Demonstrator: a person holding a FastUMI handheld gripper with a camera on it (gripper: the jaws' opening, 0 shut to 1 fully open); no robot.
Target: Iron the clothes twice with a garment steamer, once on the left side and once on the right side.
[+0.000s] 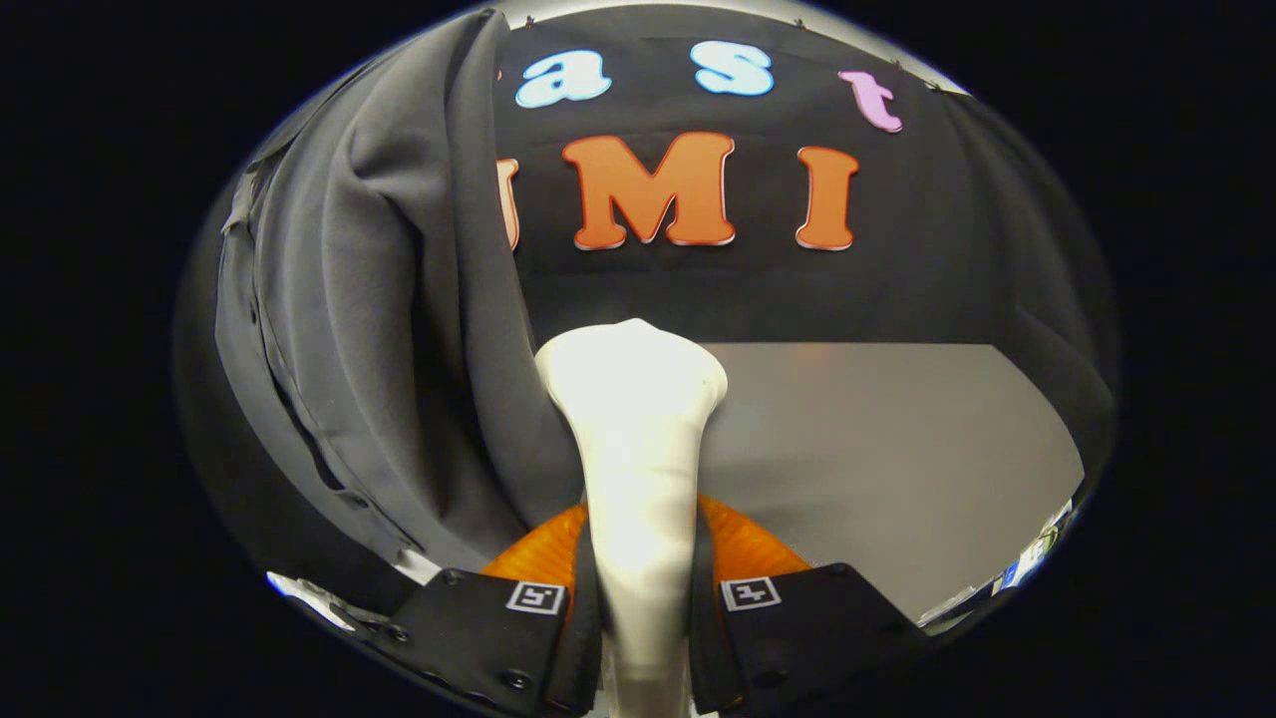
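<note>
A white garment steamer (pixel 638 439) stands upright between my fingers, its flared head at the top and an orange part (pixel 743 548) behind its neck. My gripper (pixel 643 608) is shut on the steamer's handle, both fingers pressing its sides. A dark grey garment (pixel 379 339) hangs to the left, just beyond the fingers, with a buttoned placket running down it. The steamer's head sits beside the garment's right edge; whether it touches the cloth I cannot tell.
A grey tabletop (pixel 897 449) spreads out to the right beyond the steamer. The black cloth wall (pixel 758 289) closes the back. Small items (pixel 1037 553) lie at the table's right edge.
</note>
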